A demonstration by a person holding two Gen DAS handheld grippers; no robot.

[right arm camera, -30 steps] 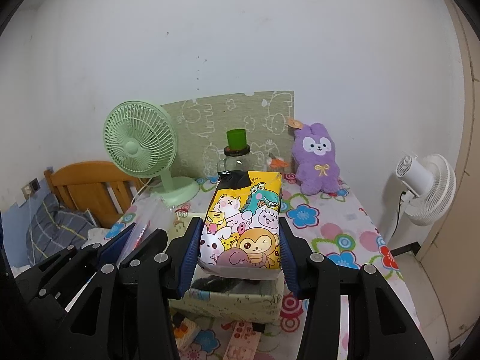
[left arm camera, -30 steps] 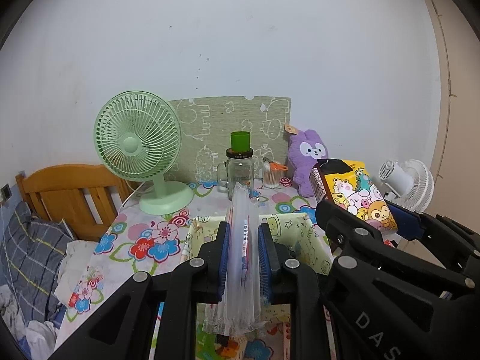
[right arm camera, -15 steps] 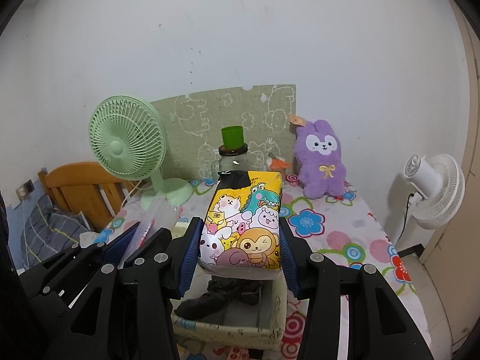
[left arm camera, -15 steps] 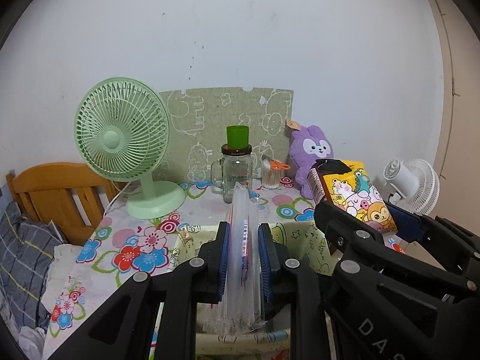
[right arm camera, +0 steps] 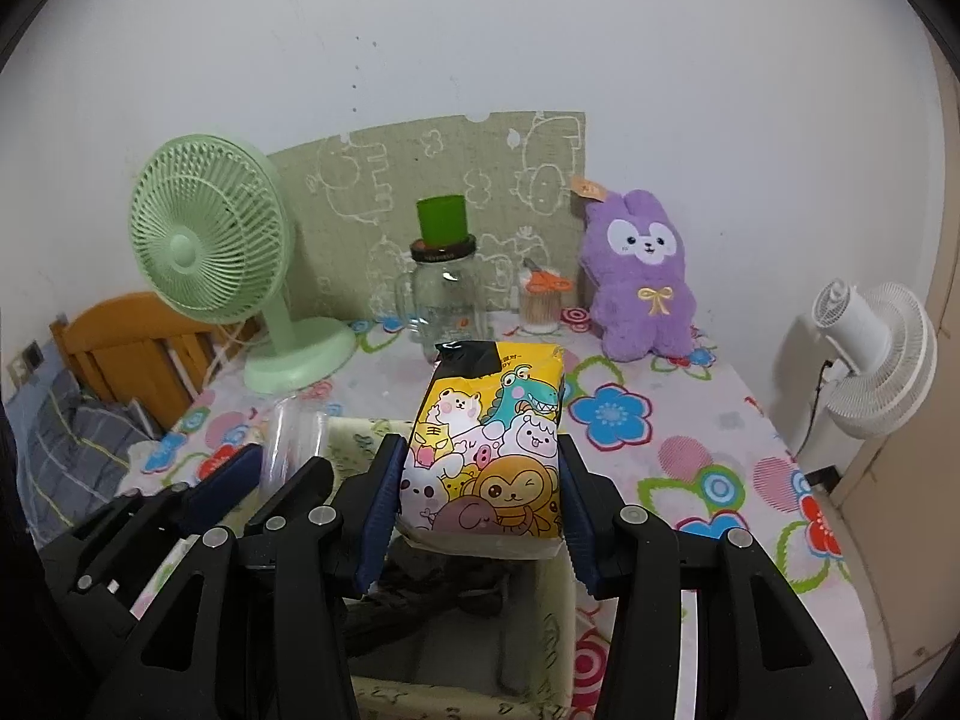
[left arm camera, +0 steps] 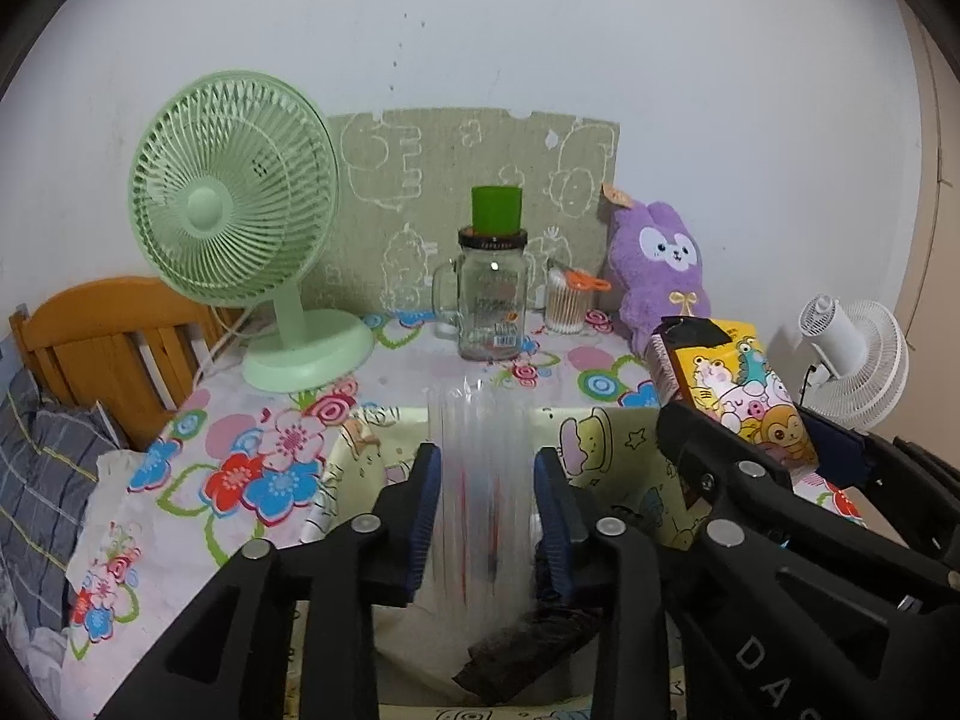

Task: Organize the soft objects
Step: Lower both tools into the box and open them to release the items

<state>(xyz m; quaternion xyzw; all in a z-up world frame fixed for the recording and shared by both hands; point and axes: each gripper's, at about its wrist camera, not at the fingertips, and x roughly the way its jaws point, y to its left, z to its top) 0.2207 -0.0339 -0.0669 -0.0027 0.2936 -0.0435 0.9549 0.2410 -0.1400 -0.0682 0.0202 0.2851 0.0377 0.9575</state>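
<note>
**Two grippers above a fabric bin, each with a soft pack between its jaws**

Left gripper (left arm camera: pixel 487 501): jaws opening, with a clear plastic bag pack (left arm camera: pixel 480 480) standing upright between the blue pads; pads just beside its sides, contact on either side not certain. Lower end of the pack down inside the pale green storage bin (left arm camera: pixel 600 438), above a dark bundle (left arm camera: pixel 528 654) lying on the bin floor.

Right gripper (right arm camera: pixel 480 498): jaws partly spread and pinching a yellow cartoon-printed tissue pack (right arm camera: pixel 489 450) by its two long sides, held above the bin's open top (right arm camera: pixel 555 618). In the left wrist view, same pack (left arm camera: pixel 738 390) seen tilted at right, near the bin's right wall.

Bin placed on a surface covered with a flowered cloth (right arm camera: pixel 672 438). Along the back wall, from left: a green desk fan (left arm camera: pixel 234 222), a glass mug jar (left arm camera: pixel 489 300) with a green cup (left arm camera: pixel 496 210) on its lid, a small container of cotton swabs (left arm camera: pixel 567 306), and a purple plush rabbit (right arm camera: pixel 645 276) sitting upright. Behind these, a green patterned board (left arm camera: pixel 468 180) leaning on the wall. A white fan (right arm camera: pixel 870 348) beyond the surface's right edge; a wooden bed frame (left arm camera: pixel 102 342) with plaid bedding at far left.
</note>
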